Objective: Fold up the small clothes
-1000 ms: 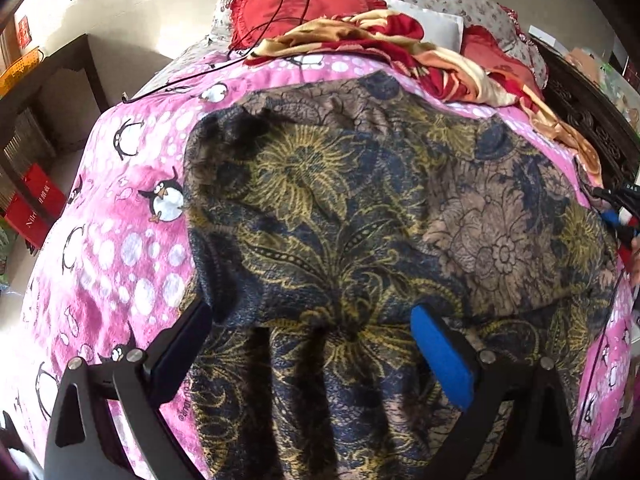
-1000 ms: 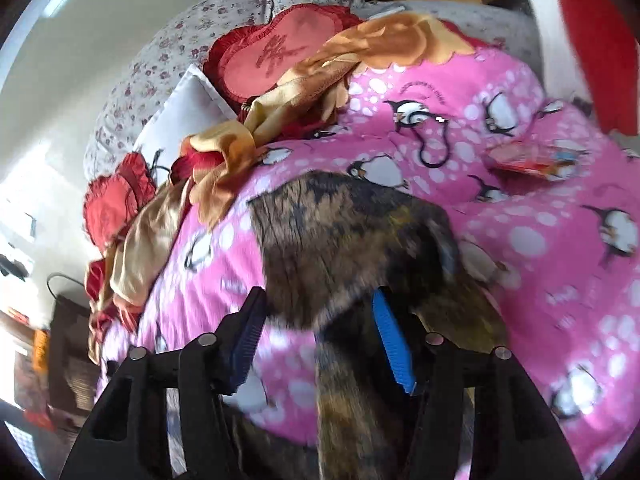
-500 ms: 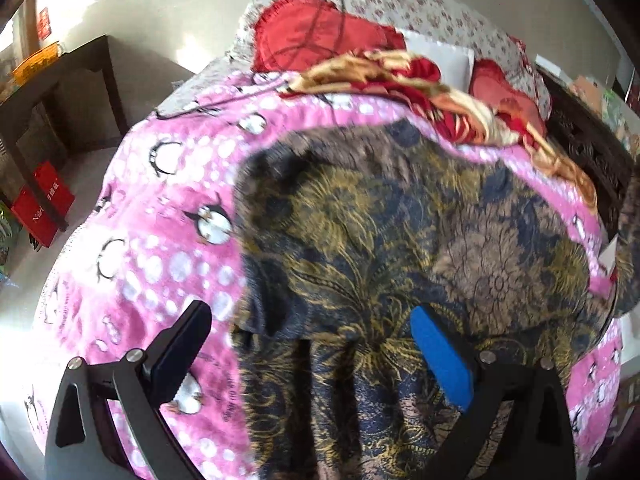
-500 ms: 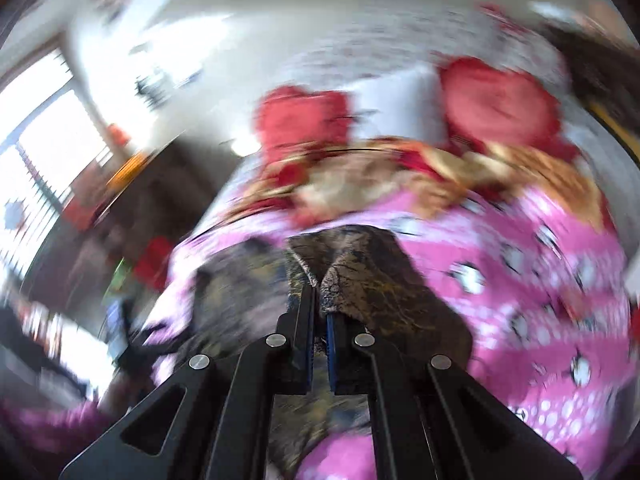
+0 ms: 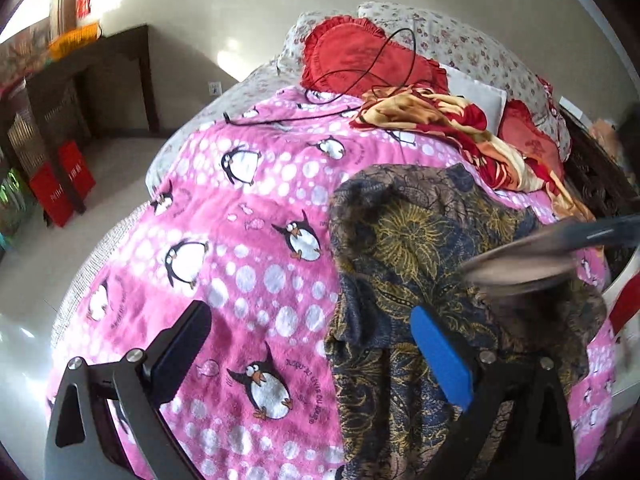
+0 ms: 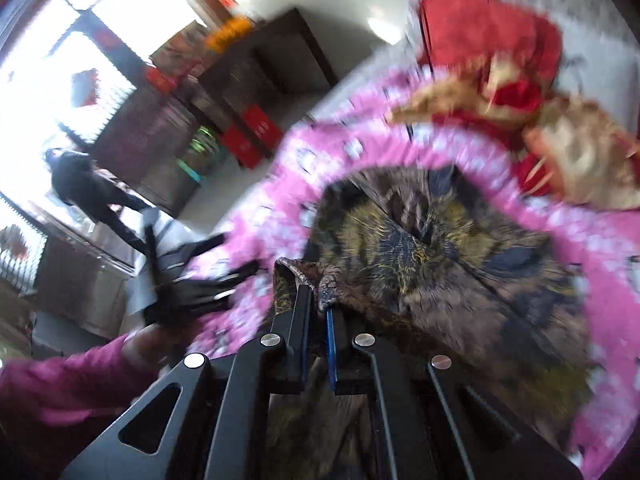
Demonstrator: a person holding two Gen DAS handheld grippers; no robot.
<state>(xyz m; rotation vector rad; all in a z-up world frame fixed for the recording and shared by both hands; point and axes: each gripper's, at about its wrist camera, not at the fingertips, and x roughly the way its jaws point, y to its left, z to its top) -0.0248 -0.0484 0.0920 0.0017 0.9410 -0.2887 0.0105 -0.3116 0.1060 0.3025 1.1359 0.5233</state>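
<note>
While the right gripper (image 6: 318,312) pinches the floral garment's (image 5: 432,240) edge, jaws starting to part, the left gripper (image 5: 312,344), open, grips nothing; the fold seems underway, so next lay the edge flat.

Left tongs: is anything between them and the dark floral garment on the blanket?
Nothing visible. The left tongs stand open over the garment's near edge and the pink blanket.
</note>
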